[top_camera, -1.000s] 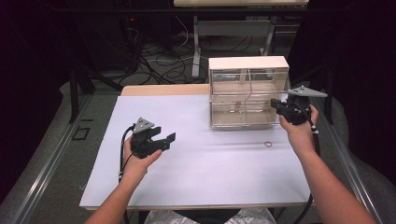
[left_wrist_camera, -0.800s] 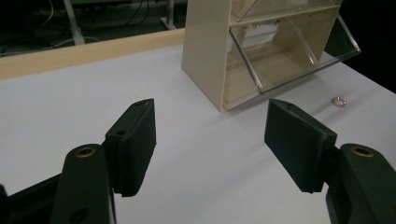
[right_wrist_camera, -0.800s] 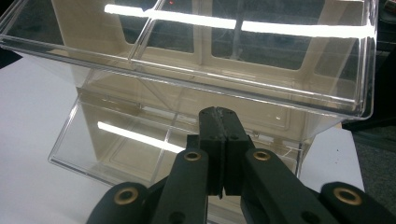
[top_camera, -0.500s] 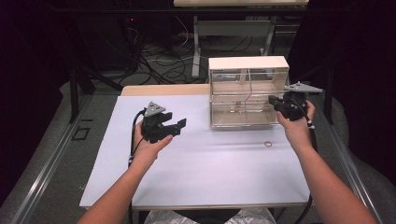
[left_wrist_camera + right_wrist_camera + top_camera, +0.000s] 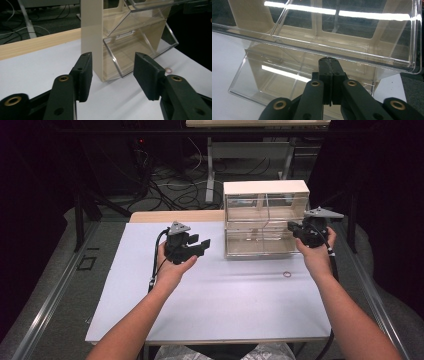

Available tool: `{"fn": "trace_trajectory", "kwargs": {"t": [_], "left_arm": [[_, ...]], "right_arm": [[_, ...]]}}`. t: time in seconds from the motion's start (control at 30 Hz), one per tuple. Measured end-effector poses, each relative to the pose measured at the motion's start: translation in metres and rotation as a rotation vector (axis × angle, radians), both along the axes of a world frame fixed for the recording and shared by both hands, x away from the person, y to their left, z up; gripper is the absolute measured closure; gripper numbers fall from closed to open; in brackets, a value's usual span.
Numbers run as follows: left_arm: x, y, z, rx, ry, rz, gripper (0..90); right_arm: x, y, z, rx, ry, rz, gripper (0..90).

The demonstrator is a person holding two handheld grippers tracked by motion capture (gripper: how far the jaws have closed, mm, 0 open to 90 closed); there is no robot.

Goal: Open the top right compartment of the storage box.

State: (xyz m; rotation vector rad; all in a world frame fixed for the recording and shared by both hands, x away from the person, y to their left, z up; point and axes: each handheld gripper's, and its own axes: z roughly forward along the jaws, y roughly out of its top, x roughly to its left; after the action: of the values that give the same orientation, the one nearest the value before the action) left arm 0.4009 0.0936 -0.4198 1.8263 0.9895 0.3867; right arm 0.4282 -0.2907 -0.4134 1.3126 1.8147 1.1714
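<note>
Centrally placed toward the one o'clock part of the white tabletop (image 5: 215,305) is a cream drawer cabinet (image 5: 265,187) with clear plastic tilt-out bins. In the high view its upper row is seen divided into two bins, and the lower bin (image 5: 257,242) is tipped outward. At the cabinet's three o'clock side the right gripper (image 5: 295,227) is held by the right hand (image 5: 316,256), with its grey three-cornered plate on top. In the right gripper view its fingers (image 5: 324,72) are seen pressed together with nothing between them, their tips just under the front lip of the upper clear bin (image 5: 342,30); whether the lip is touched cannot be told. The tilted lower bin (image 5: 274,80) is seen beneath and behind the fingers.

At the cabinet's nine o'clock side, well apart from it, the left gripper (image 5: 197,244) is held above the tabletop by the left hand (image 5: 172,267), pointed toward three o'clock. Its fingers (image 5: 83,75) stand at a middling width and have just been closing, with nothing held between them; through the gap in the left gripper view the cabinet's cream side wall (image 5: 91,37) and the tipped lower bin are seen farther off.

A small ring (image 5: 287,274) lies on the tabletop at about five o'clock from the cabinet, near the right forearm. A strip of wooden board (image 5: 175,216) runs along the tabletop's twelve o'clock edge.
</note>
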Motion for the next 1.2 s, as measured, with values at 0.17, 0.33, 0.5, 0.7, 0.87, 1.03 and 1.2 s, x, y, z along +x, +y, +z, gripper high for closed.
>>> {"fn": "trace_trajectory", "kwargs": {"t": [0.17,0.33,0.5,0.7,0.87,1.03,1.2], "left_arm": [[0.006,-0.011,0.005,-0.019,0.007,-0.015,58.4],[0.013,-0.023,0.009,-0.013,0.007,-0.028,64.9],[0.019,-0.035,0.014,-0.016,0.002,-0.037,72.7],[0.026,-0.046,0.018,-0.016,0.011,-0.045,81.6],[0.031,-0.052,0.018,-0.016,0.009,-0.043,85.7],[0.036,-0.060,0.018,-0.010,0.014,-0.049,88.8],[0.038,-0.065,0.017,-0.016,0.011,-0.050,89.9]], "right_arm": [[0.000,0.000,0.000,0.000,0.003,-0.003,90.0],[-0.001,0.001,0.000,0.000,0.000,-0.008,90.0],[-0.001,0.001,0.001,-0.006,-0.001,0.003,90.0],[-0.001,0.001,0.001,-0.011,-0.007,-0.001,90.0],[-0.001,0.001,0.001,-0.010,-0.007,0.001,90.0],[-0.002,0.002,0.002,-0.006,-0.011,0.008,90.0],[-0.002,0.002,0.002,-0.005,-0.007,0.011,90.0]]}}
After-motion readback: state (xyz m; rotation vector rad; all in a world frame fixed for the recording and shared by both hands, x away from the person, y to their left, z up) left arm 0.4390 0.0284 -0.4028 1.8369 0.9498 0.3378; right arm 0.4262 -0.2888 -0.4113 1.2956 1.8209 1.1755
